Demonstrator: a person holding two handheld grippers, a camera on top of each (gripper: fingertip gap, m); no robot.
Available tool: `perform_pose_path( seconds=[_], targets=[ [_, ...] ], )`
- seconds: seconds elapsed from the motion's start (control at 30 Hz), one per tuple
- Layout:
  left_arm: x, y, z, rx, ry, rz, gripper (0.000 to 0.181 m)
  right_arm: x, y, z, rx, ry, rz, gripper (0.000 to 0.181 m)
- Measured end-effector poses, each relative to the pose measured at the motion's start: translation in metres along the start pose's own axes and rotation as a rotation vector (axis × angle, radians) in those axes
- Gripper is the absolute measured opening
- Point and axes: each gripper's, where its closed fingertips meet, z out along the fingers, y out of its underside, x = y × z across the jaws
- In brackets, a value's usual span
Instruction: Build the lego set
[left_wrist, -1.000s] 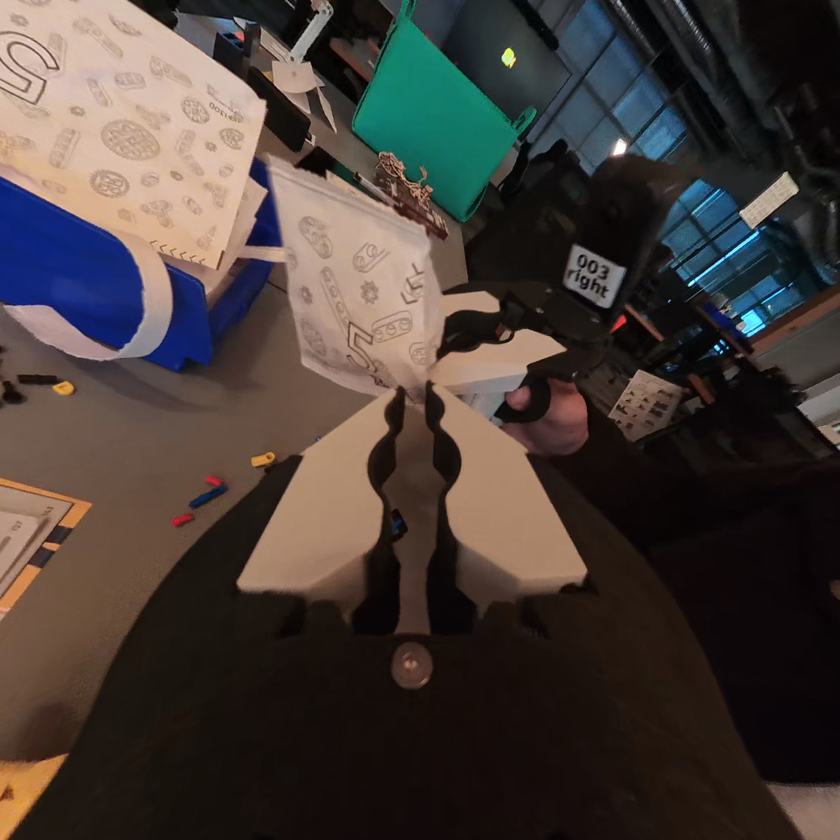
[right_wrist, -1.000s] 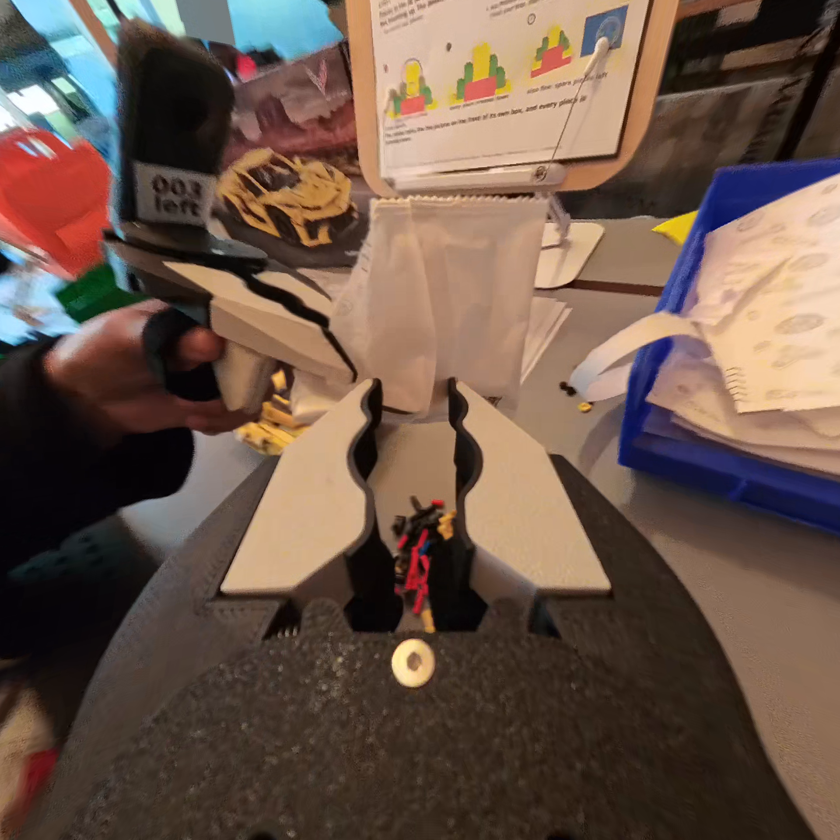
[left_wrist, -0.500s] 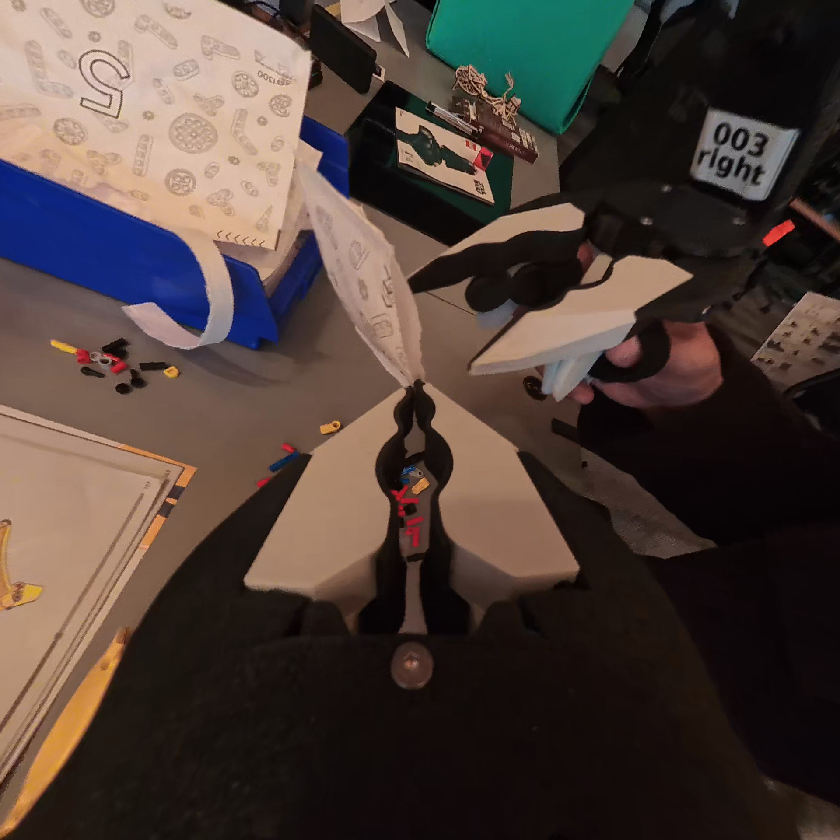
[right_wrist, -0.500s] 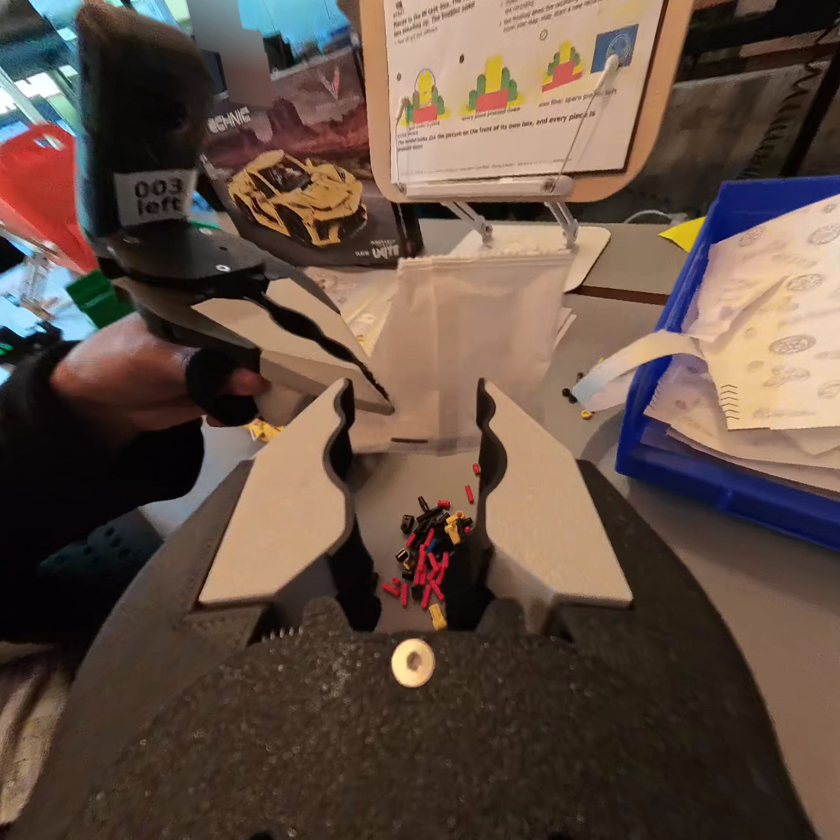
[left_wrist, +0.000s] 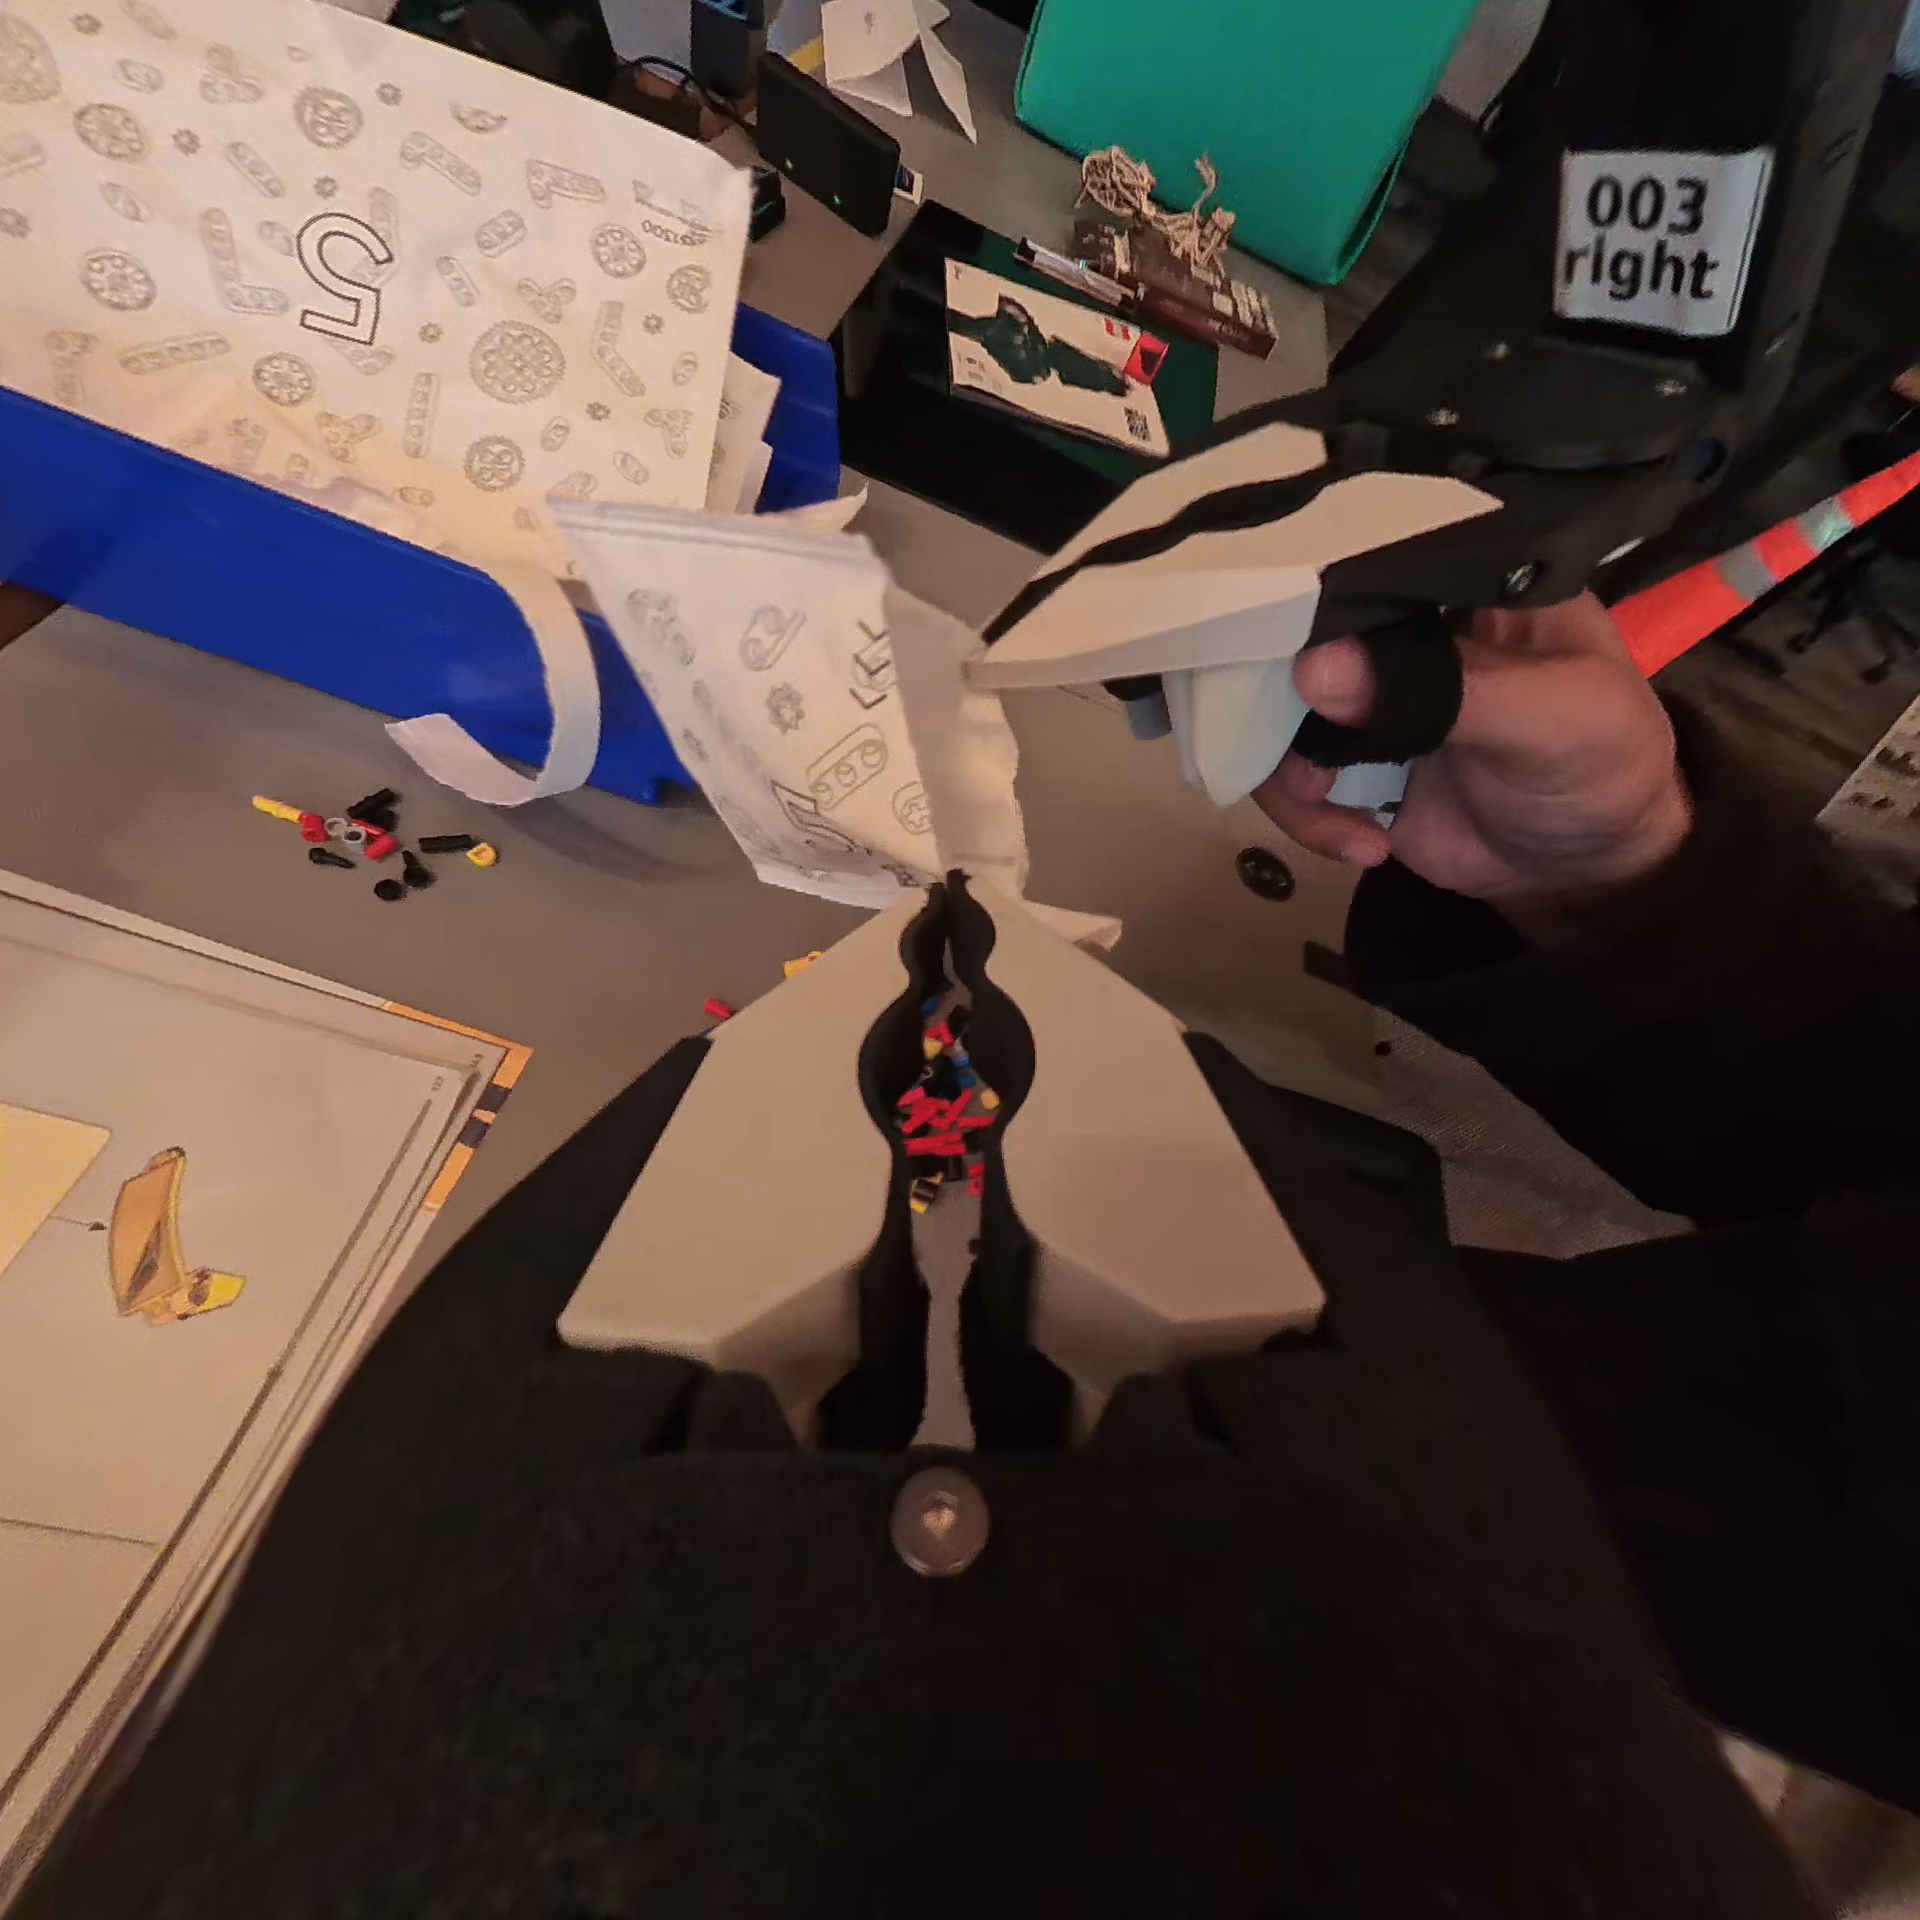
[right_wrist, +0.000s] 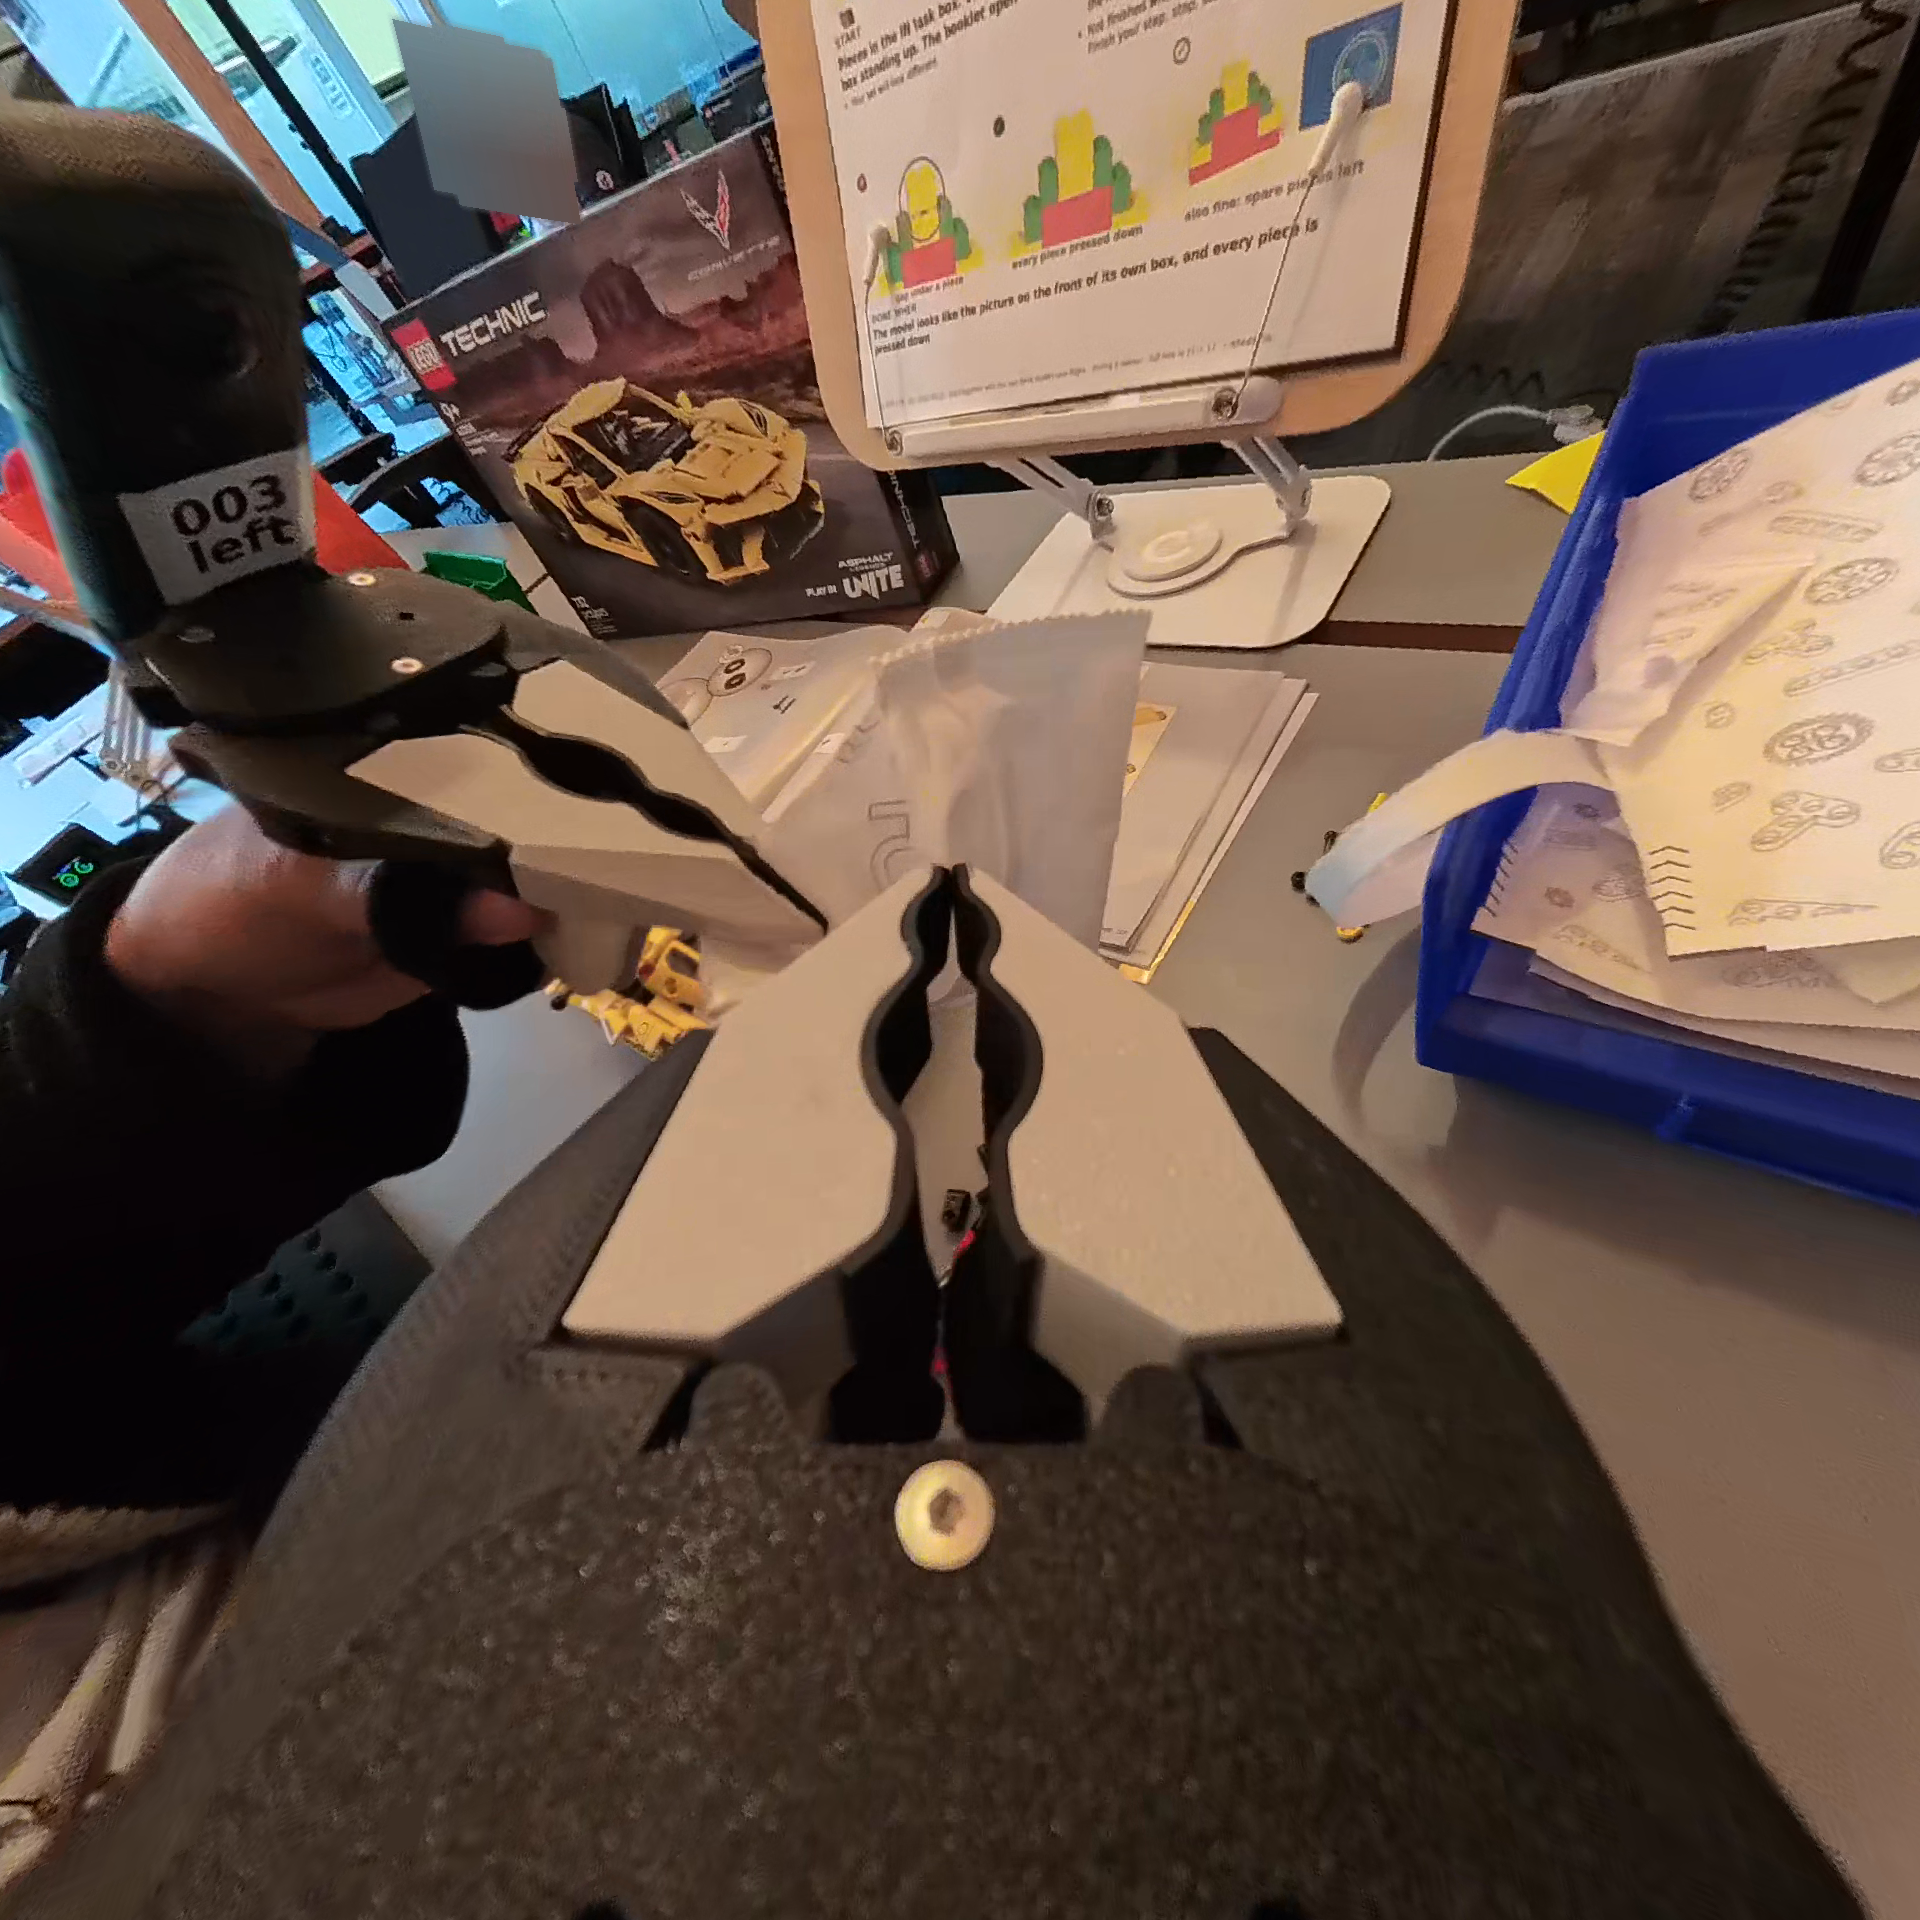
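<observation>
Right tool (right_wrist: 951, 883) now clamped on paper bag (left_wrist: 800, 717), earlier apart; left tool (left_wrist: 948, 891) still pinching bag's corner.

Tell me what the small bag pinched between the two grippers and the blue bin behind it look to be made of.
Small bag: paper by the look, matte white with grey printed part outlines; it creases sharply, and its top edge is serrated in the right wrist view. Blue bin: apparently moulded plastic, smooth with a slight sheen and rounded rim. Left gripper and right gripper both pinch the bag.
</observation>
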Motion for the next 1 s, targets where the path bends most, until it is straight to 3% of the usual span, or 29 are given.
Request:
perform_pose_path(
  seconds=[0.37, 0.53, 0.6, 0.63, 0.77, 0.9, 1.0],
  targets=[
    [-0.022, -0.042, -0.024, 0.143, 0.307, -0.428, 0.000, -0.005, -0.050, 0.018, -0.135, 0.126, -0.005, 0.000],
    [-0.023, -0.051, -0.026, 0.187, 0.306, -0.383, 0.001, 0.002, -0.056, 0.018, -0.166, 0.173, -0.072, 0.000],
    [-0.022, -0.046, -0.031, 0.196, 0.245, -0.306, 0.017, 0.030, -0.058, 0.007, -0.185, 0.294, -0.178, 0.000],
    [-0.022, -0.041, -0.036, 0.193, 0.202, -0.269, 0.027, 0.054, -0.065, -0.003, -0.179, 0.391, -0.249, 0.000],
    [-0.008, 0.010, -0.060, 0.110, 0.030, -0.023, 0.028, 0.129, -0.114, -0.025, -0.167, 0.607, -0.546, 0.000],
    [0.015, 0.075, -0.075, -0.013, -0.048, 0.167, 0.027, 0.182, -0.109, 0.043, -0.400, 0.576, -0.794, 0.000],
    [0.042, 0.111, -0.084, -0.014, 0.022, 0.247, 0.027, 0.223, -0.058, 0.095, -0.653, 0.485, -0.713, 0.000]
  ],
)
